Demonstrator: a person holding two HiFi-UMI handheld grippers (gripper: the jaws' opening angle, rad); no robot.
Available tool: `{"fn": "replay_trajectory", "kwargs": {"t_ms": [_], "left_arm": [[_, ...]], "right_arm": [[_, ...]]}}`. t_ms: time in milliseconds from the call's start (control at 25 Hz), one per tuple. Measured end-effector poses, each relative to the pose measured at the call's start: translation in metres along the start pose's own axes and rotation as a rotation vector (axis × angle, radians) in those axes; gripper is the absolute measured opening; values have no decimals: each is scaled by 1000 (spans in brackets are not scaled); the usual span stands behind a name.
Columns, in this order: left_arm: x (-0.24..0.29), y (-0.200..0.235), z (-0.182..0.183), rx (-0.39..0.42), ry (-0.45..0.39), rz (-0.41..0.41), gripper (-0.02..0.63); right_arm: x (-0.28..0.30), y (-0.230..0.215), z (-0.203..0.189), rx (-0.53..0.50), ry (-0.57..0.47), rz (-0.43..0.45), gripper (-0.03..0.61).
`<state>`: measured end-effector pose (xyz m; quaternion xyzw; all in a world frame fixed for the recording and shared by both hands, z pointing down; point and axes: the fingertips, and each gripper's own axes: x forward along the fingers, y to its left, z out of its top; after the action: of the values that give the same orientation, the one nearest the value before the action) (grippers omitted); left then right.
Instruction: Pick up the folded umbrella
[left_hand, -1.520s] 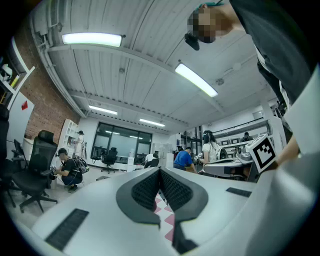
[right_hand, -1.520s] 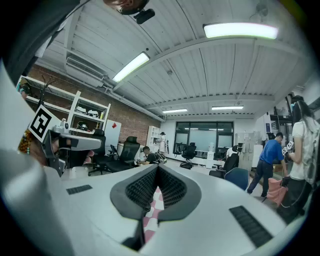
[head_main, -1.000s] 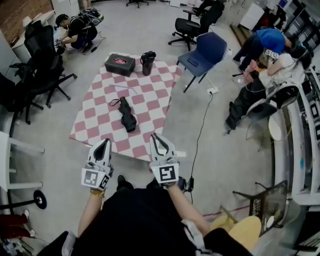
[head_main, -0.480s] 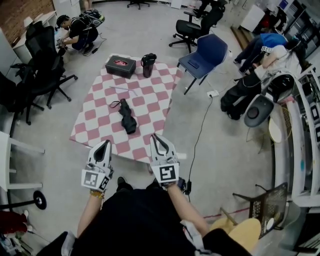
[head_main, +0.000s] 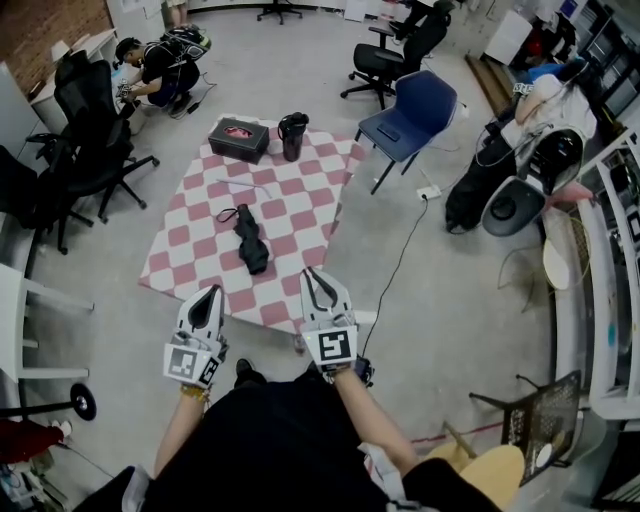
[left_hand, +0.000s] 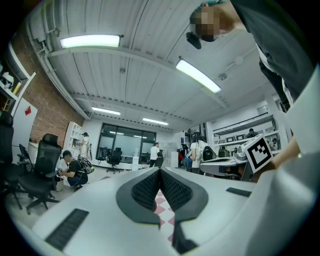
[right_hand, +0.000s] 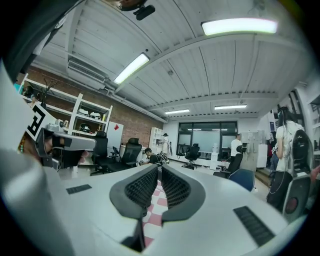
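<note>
Your left hand-held gripper (head_main: 210, 292) has its jaws pressed together with nothing between them. Your right hand-held gripper (head_main: 313, 275) is the same, closed and empty. Both gripper views confirm this: the ribbed pads meet, and only the room shows beyond them.

Over the last second your two hands keep the same pose, side by side and pointing away from you at 12 o'clock. What changes is the picture around them. The checked mat (head_main: 300, 190) on the floor (head_main: 450, 300) now sits a little lower in the head view, its near edge closer to your jaws. I judge that you are coming slowly toward it.

The folded umbrella (head_main: 250, 238) lies untouched near the middle of the mat, its strap loop at the far end. It is at about 1 o'clock from the left hand-held gripper and 10 o'clock from the right one, well apart from both. A black box (head_main: 238, 138) stands at 12 o'clock from the umbrella, and a black jug (head_main: 292, 132) at 1 o'clock.

For the task this means the approach is only starting. You still need to go down to the floor and open one pair of jaws before any grasp is possible.
</note>
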<state>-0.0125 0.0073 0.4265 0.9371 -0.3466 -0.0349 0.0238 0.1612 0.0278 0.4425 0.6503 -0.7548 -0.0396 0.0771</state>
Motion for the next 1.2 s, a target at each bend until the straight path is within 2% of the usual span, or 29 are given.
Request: {"fn": "replay_trajectory", "kwargs": {"t_ms": [520, 680, 880, 1200], "left_arm": [[6, -35, -8, 23, 31, 104, 9], [2, -41, -16, 10, 44, 148, 9], [-11, -26, -30, -33, 60, 170, 9], [-22, 23, -21, -50, 20, 122, 9]], "right_arm": [[-8, -31, -20, 22, 2, 80, 17], [-4, -33, -36, 42, 39, 139, 17], [1, -20, -41, 36, 90, 161, 17], [26, 24, -45, -3, 171, 157, 17]]}}
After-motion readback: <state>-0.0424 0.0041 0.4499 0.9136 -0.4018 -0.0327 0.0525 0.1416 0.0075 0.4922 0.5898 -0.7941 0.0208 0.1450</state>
